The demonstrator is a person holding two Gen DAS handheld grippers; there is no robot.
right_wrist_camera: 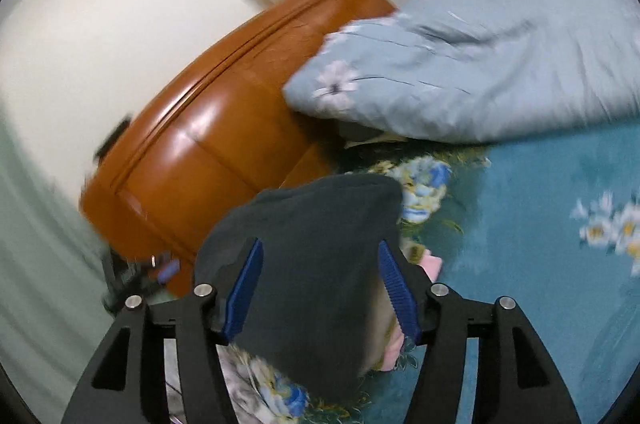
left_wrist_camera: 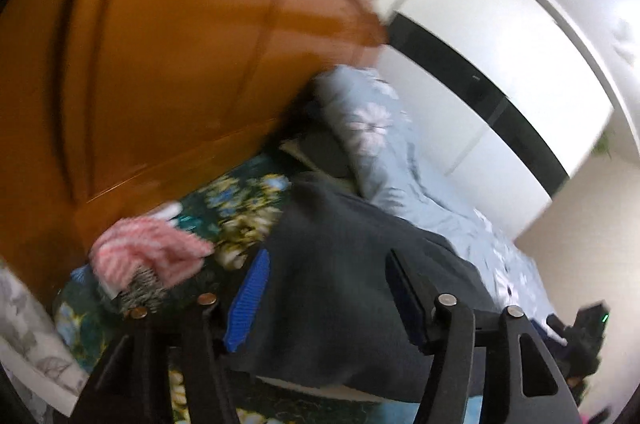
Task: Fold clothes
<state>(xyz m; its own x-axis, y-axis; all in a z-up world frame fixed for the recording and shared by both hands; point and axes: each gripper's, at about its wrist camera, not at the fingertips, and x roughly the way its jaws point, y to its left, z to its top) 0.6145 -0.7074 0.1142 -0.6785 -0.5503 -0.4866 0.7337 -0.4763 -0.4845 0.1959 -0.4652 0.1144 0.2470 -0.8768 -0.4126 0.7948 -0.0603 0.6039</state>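
Note:
A dark grey garment (left_wrist_camera: 344, 264) hangs between the blue-padded fingers of my left gripper (left_wrist_camera: 326, 256), whose jaws stand wide apart with the cloth draped across them. In the right wrist view the same dark grey garment (right_wrist_camera: 316, 264) fills the gap of my right gripper (right_wrist_camera: 320, 244), also wide apart, with the cloth bunched between the pads. Both views are blurred by motion. A pink and white striped garment (left_wrist_camera: 148, 252) lies on the floral bedspread (left_wrist_camera: 240, 208); pink cloth (right_wrist_camera: 430, 264) shows under the dark garment.
An orange wooden headboard (left_wrist_camera: 160, 64) stands behind the bed and also shows in the right wrist view (right_wrist_camera: 208, 140). A light blue flowered quilt (right_wrist_camera: 480, 72) is piled at the head of the bed. The teal flowered bedspread (right_wrist_camera: 540, 224) extends right. A white wardrobe (left_wrist_camera: 500, 44) lies beyond.

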